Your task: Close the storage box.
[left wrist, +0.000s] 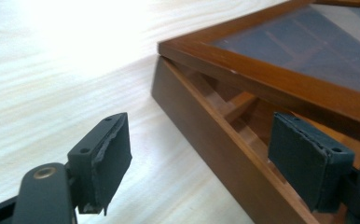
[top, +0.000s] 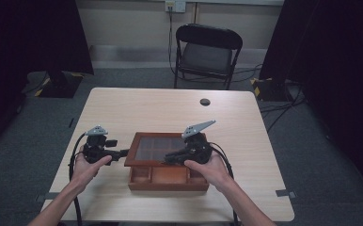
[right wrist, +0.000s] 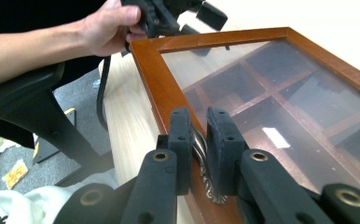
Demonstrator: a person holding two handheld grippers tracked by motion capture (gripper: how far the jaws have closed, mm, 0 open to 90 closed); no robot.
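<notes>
Sitting near the front-centre of the pale wood surface point(top: 123, 108) is a brown wooden box point(top: 168, 181) w/ a glass-paned lid point(top: 158, 148), lid raised a bit at the near edge so the front compartments show under it. Box is divided into small compartments by wooden partitions, seen thru the glass in the right gripper view.

Right gripper point(right wrist: 199, 149) is clamped on the small metal handle point(right wrist: 201, 151) at the lid's front edge; pads press it from both sides, handle's ornate end sticks out below them. In the high view the right gripper point(top: 177, 156) sits over the lid's near-right part.

Left gripper point(left wrist: 201, 158) has jaws apart, nothing pressed between them. It's at the box's left corner: one pad hangs over the bare surface just beside the box wall, the other is inside the gap under the raised lid. Can't tell if that pad touches the wood. In the high view the left gripper point(top: 122, 154) points at the lid's left edge.

A black folding chair point(top: 208, 54) stands beyond the far side.
</notes>
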